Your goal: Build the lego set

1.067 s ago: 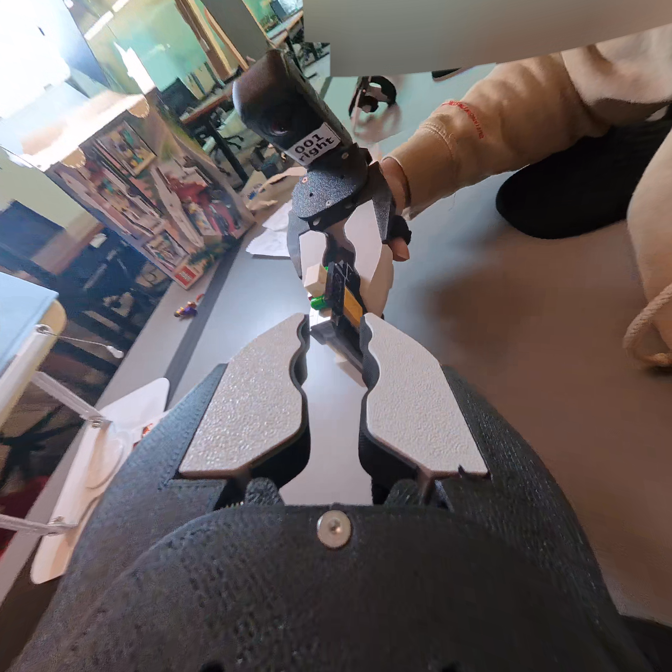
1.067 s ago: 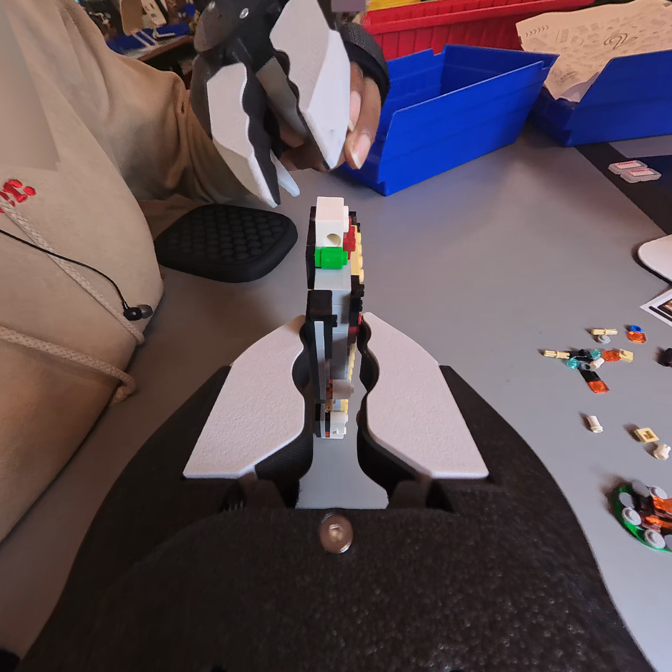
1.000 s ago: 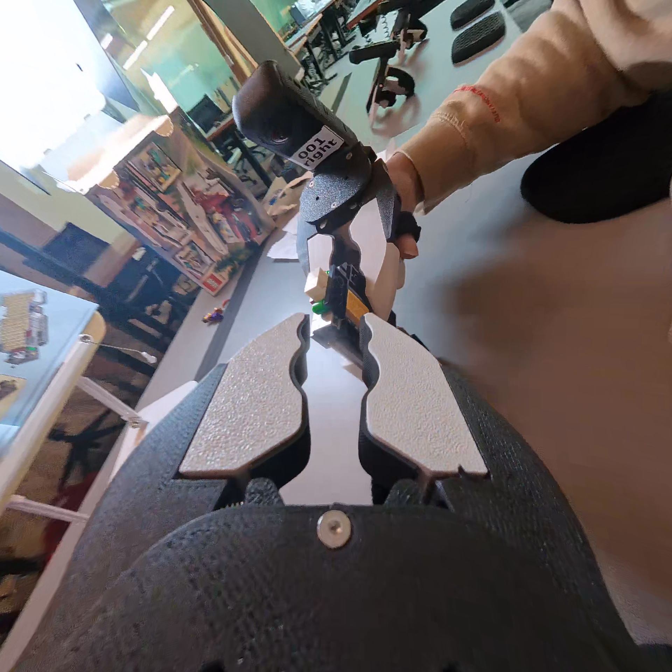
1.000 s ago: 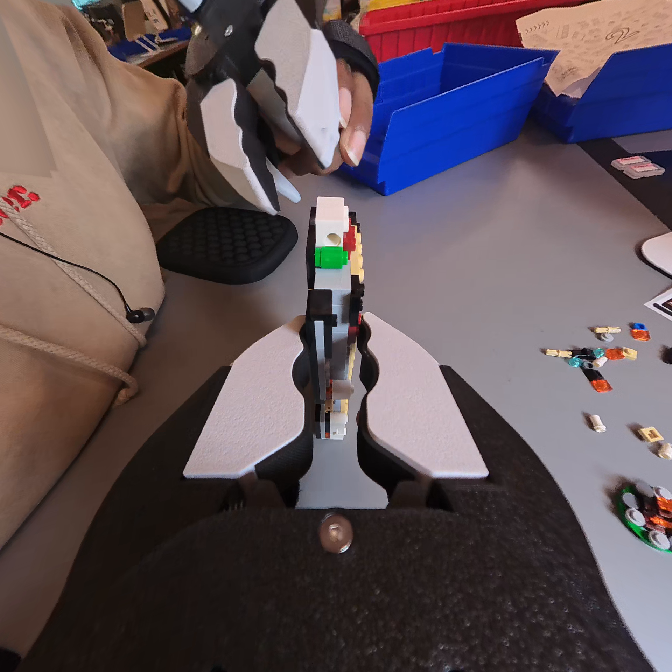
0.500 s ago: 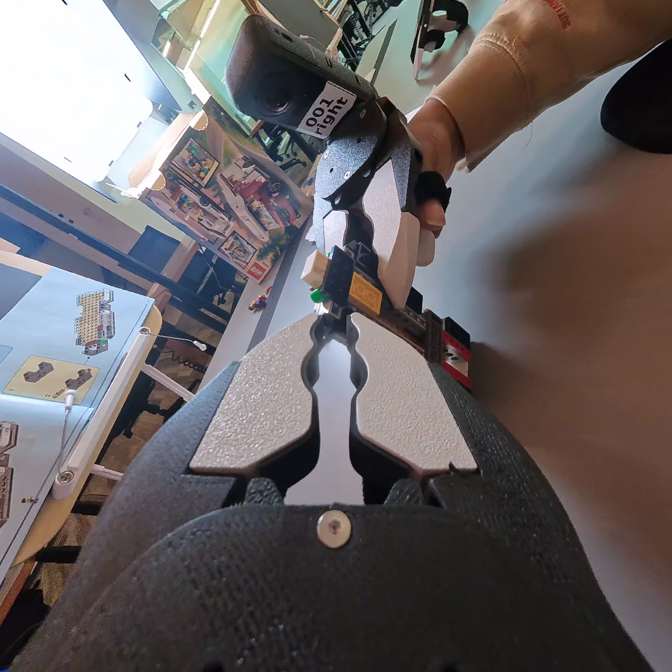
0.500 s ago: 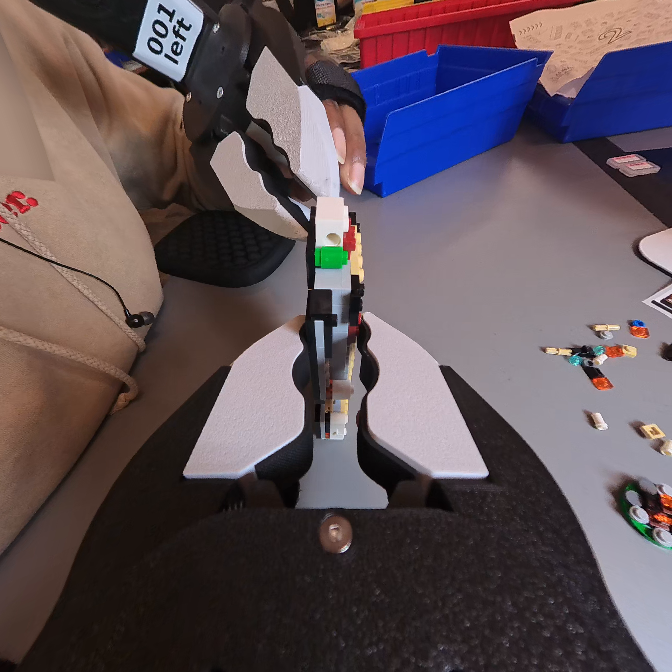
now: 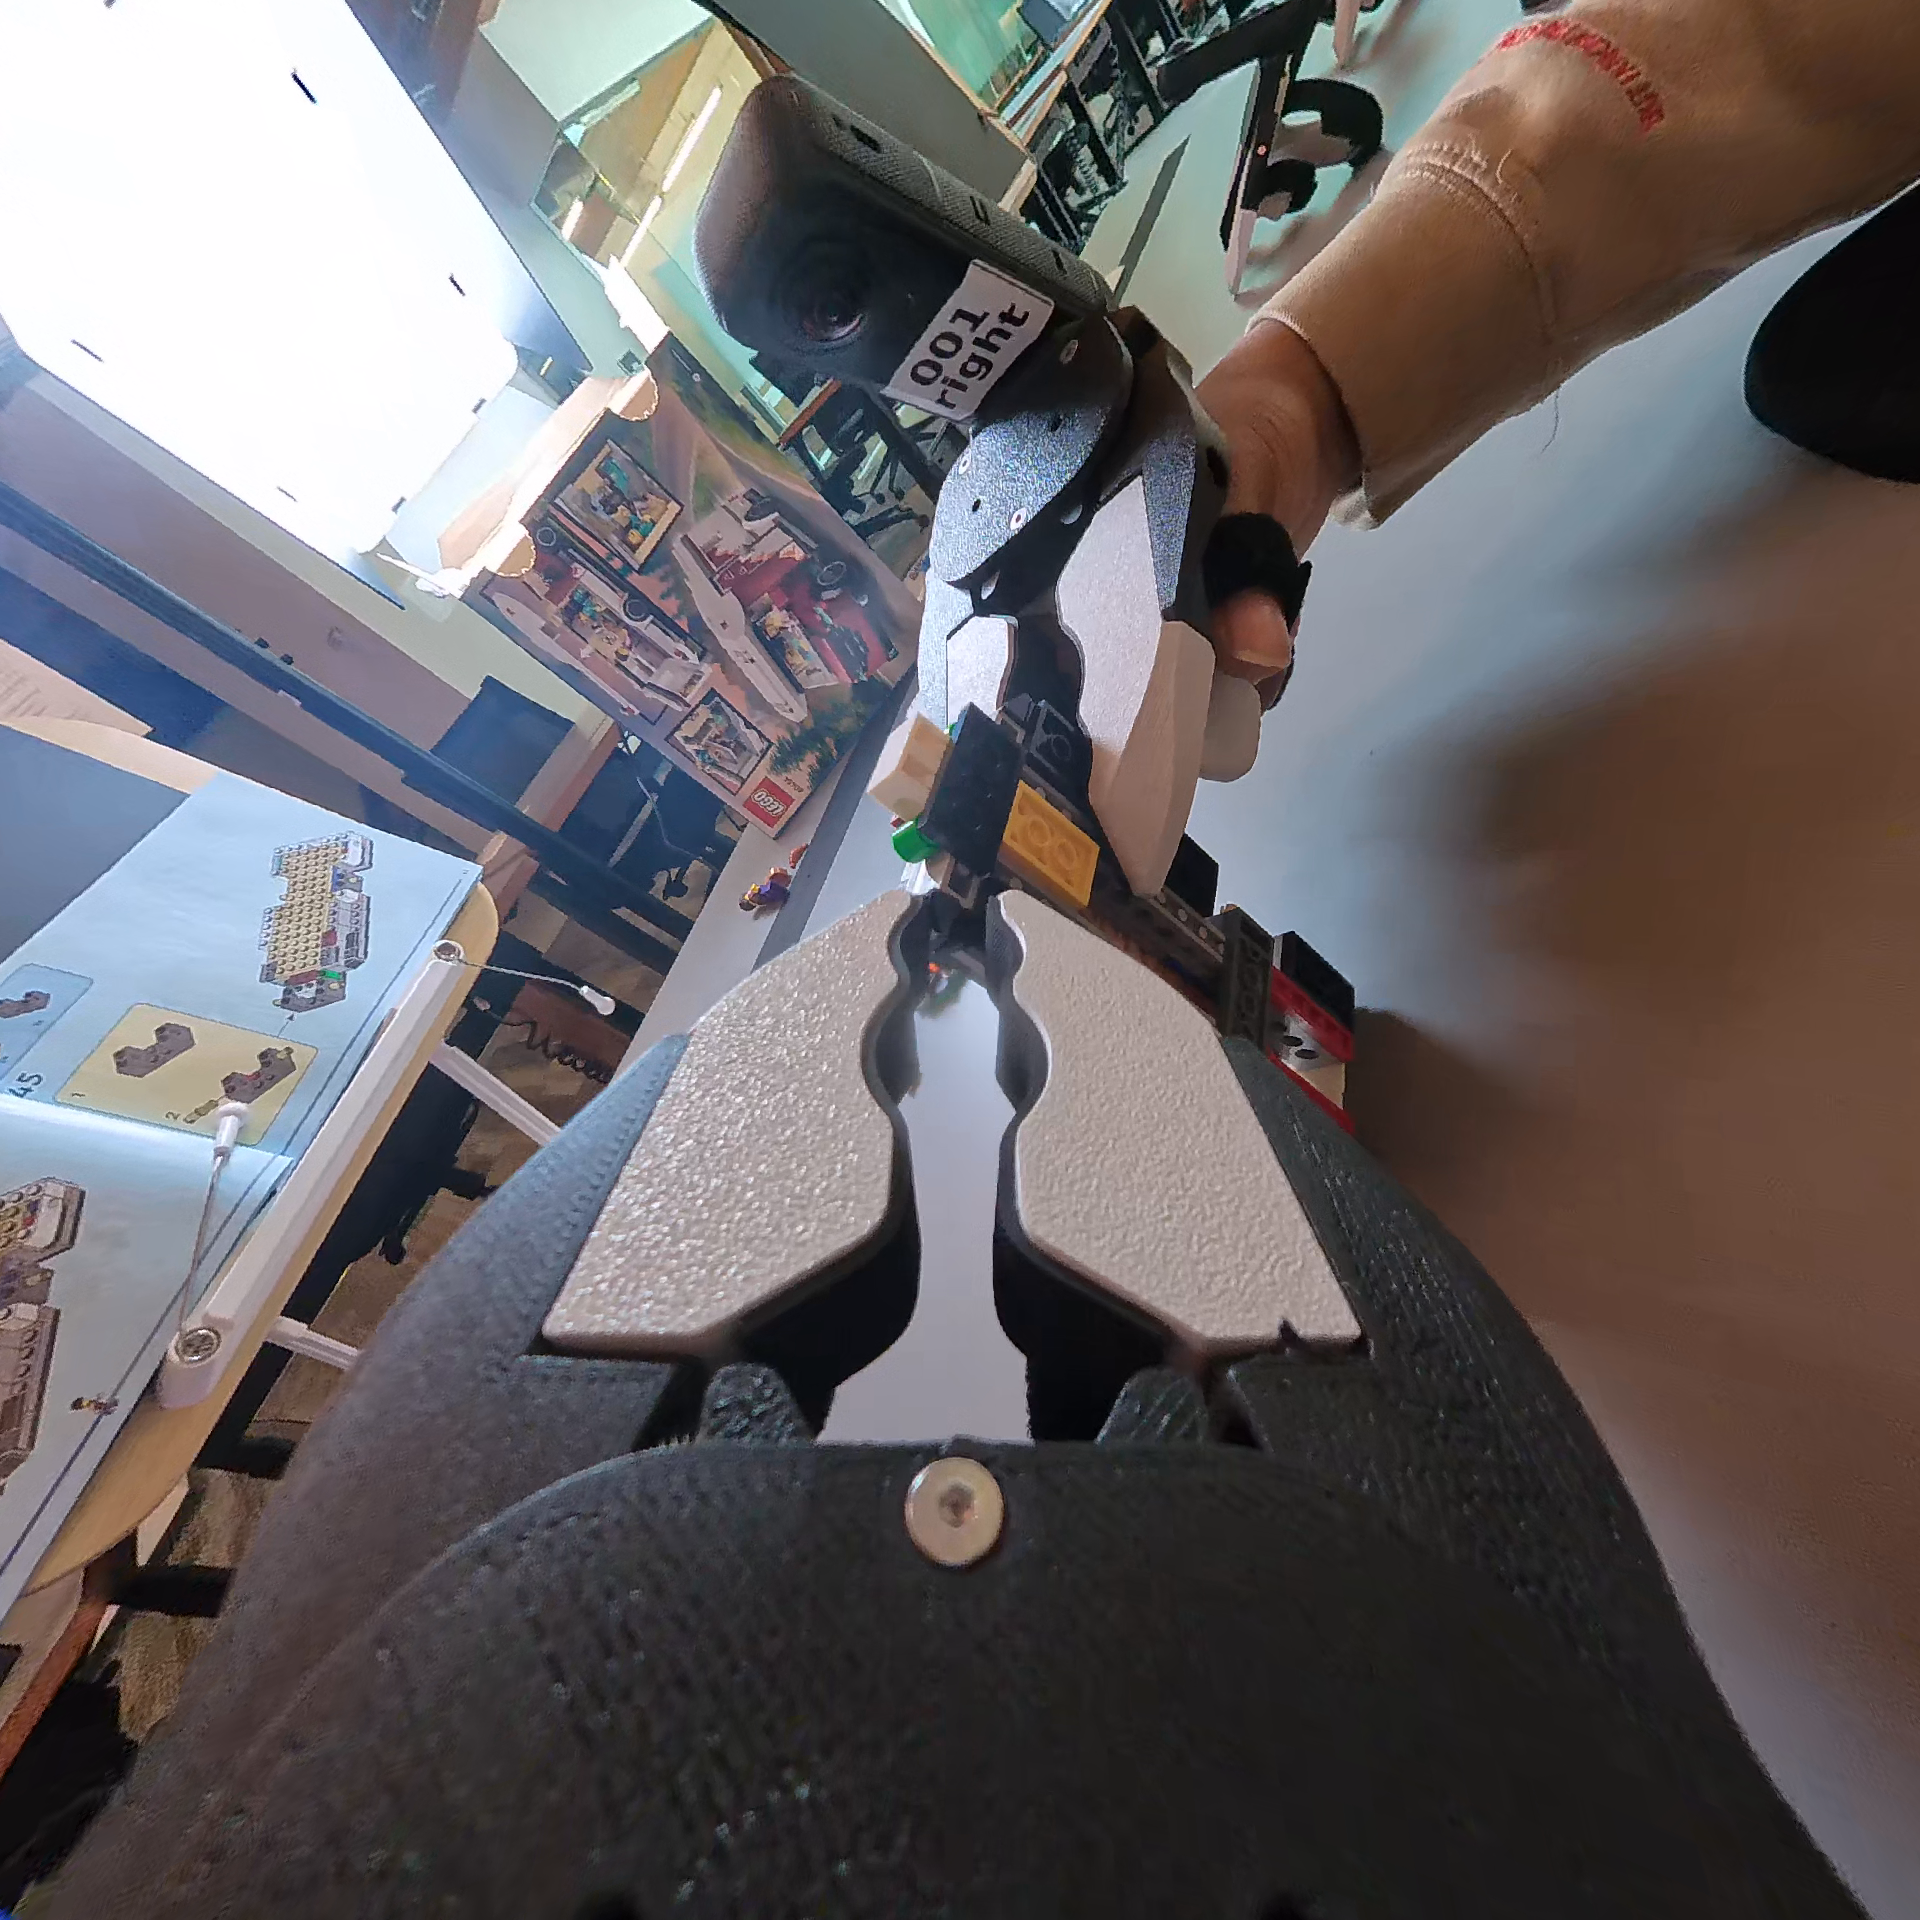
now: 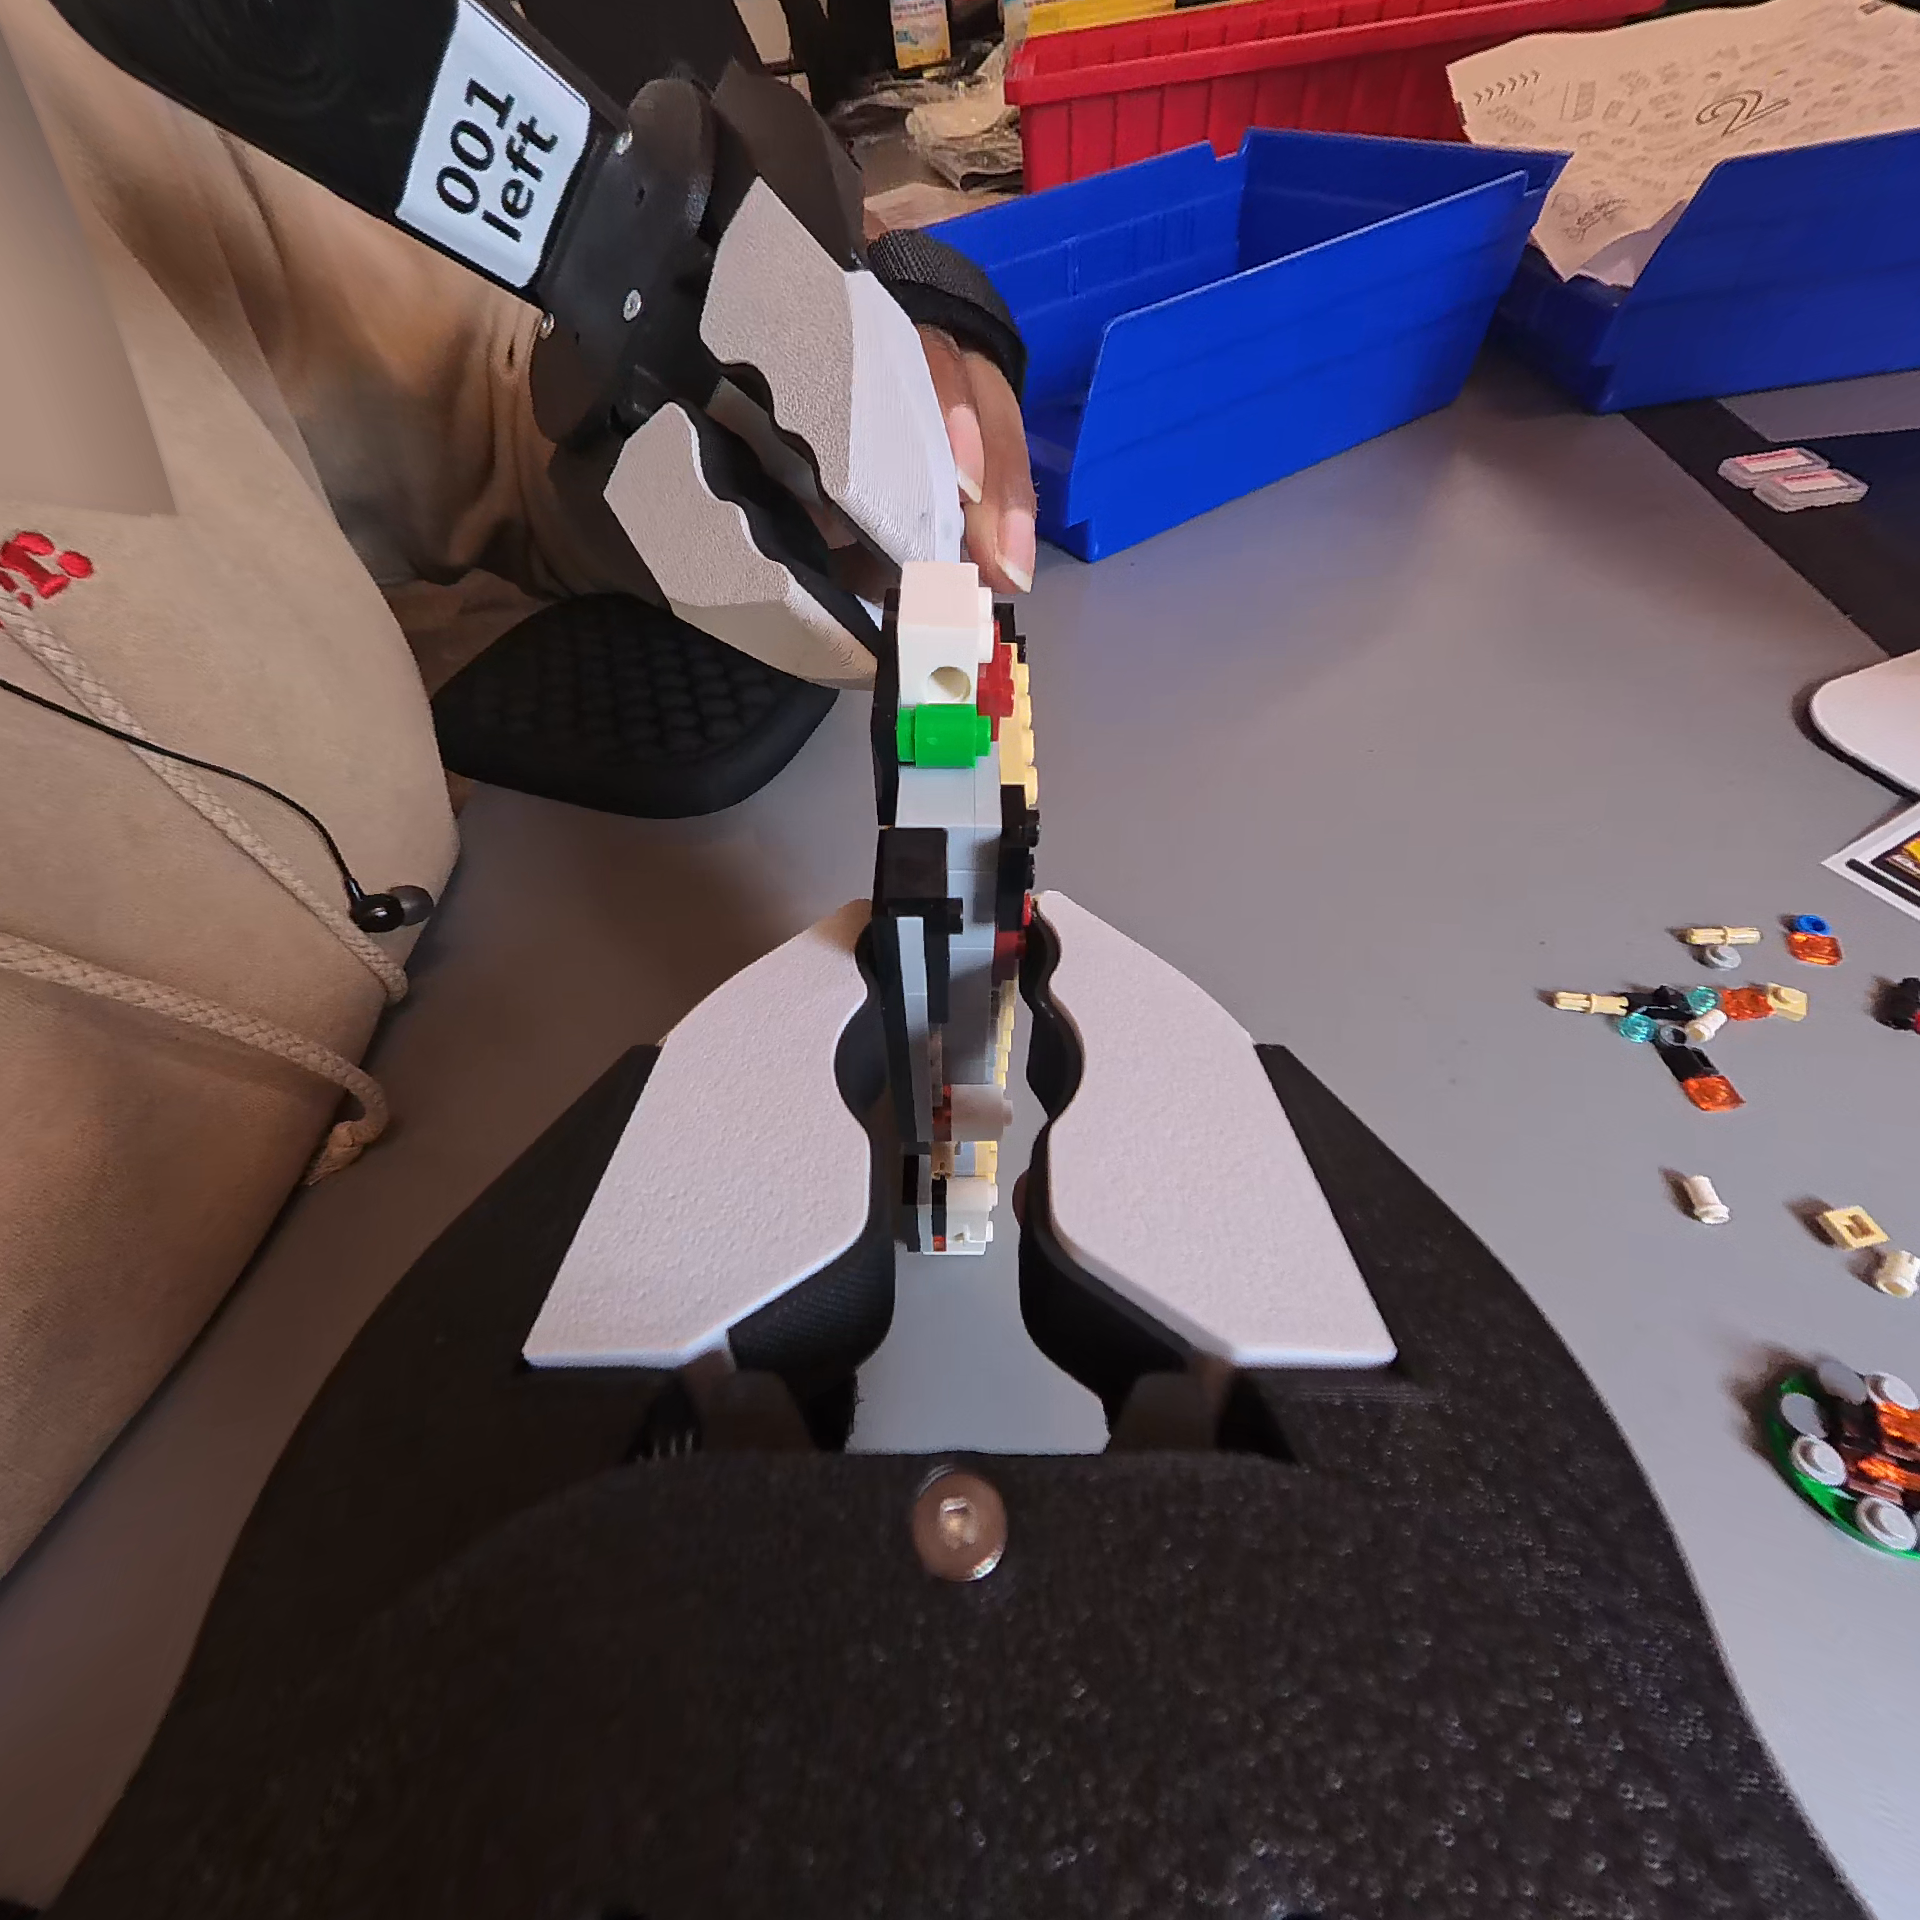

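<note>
While I watch through the right wrist view, my right tongs (image 8: 956,935) stand clenched on a flat brick model (image 8: 951,997) turned on edge; both pale fingers (image 8: 1164,1132) press against its sides, the black and grey layers toward the left finger, the tan and red studs toward the right. The model rises ahead of the fingertips, above the grey surface (image 8: 1351,727), and ends in a green round piece (image 8: 940,736) with a white block (image 8: 940,634) above it. At that far end my left tongs (image 8: 883,613) come in from the upper left, fingertips against the white block; a person's fingertip (image 8: 1003,520) lies along the upper finger.

In the left wrist view, the left tongs (image 7: 954,920) are nearly closed, and their tips pinch a thin edge of the model just below its black plate (image 7: 971,790) and yellow brick (image 7: 1049,857). I cannot make out which small piece lies between them. Beyond, the right tongs (image 7: 1029,727) clamp the same model.

To the right on the surface lie loose small pieces (image 8: 1704,1018) and a green round plate (image 8: 1860,1455) bearing studs. Farther back stand blue bins (image 8: 1278,312) and a red bin (image 8: 1247,94). In the left view, a boxed building set (image 7: 707,613) leans in the background and an instruction booklet (image 7: 208,987) sits at left.
</note>
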The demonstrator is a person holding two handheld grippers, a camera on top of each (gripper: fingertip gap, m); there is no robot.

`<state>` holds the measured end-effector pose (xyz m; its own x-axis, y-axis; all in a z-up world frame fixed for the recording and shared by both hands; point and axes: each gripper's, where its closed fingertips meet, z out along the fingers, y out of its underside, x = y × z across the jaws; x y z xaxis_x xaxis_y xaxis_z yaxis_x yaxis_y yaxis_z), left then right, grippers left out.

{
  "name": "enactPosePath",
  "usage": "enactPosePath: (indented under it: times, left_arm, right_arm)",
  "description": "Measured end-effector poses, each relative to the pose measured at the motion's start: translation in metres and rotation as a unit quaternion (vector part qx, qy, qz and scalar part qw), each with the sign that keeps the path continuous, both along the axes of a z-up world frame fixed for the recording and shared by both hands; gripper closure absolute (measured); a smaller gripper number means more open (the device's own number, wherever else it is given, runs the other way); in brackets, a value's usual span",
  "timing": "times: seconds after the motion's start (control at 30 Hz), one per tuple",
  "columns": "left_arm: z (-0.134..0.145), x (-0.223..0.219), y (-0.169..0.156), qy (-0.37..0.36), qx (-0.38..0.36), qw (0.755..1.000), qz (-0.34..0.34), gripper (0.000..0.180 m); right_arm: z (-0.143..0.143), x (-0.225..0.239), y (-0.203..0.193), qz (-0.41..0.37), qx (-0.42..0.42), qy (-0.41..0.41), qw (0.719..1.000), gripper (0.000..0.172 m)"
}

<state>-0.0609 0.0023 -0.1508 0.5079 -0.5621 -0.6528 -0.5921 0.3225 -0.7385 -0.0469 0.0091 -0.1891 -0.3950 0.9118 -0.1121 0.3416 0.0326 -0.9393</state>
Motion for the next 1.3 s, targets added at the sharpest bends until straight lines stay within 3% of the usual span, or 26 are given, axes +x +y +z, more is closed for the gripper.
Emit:
enactPosePath:
  times: [0.43, 0.77, 0.87, 1.07, 1.17, 1.3]
  left_arm:
    - [0.0, 0.001, -0.003, -0.012, 0.02, 1.0, -0.009, 0.172]
    - [0.001, 0.0, -0.002, -0.037, -0.005, 0.999, -0.014, 0.172]
    - [0.006, 0.0, -0.005, -0.085, -0.043, 0.995, -0.031, 0.156]
    - [0.003, -0.01, 0.003, -0.215, -0.193, 0.956, -0.045, 0.148]
    - [-0.014, -0.011, 0.012, -0.262, -0.287, 0.92, -0.044, 0.145]
    - [-0.017, -0.007, 0.013, -0.317, -0.35, 0.879, -0.065, 0.152]
  right_arm:
    - [0.0, 0.001, -0.001, 0.0, 0.013, -0.006, 1.0, 0.149]
    - [0.0, 0.0, 0.0, 0.0, 0.002, -0.007, 1.0, 0.148]
    - [0.0, -0.002, 0.001, 0.0, -0.012, -0.001, 1.0, 0.149]
    - [0.0, -0.005, 0.007, -0.009, -0.059, -0.012, 0.998, 0.149]
    - [0.004, -0.008, 0.01, -0.013, -0.13, -0.014, 0.991, 0.149]
    - [0.014, -0.011, 0.009, -0.006, -0.218, -0.023, 0.976, 0.149]
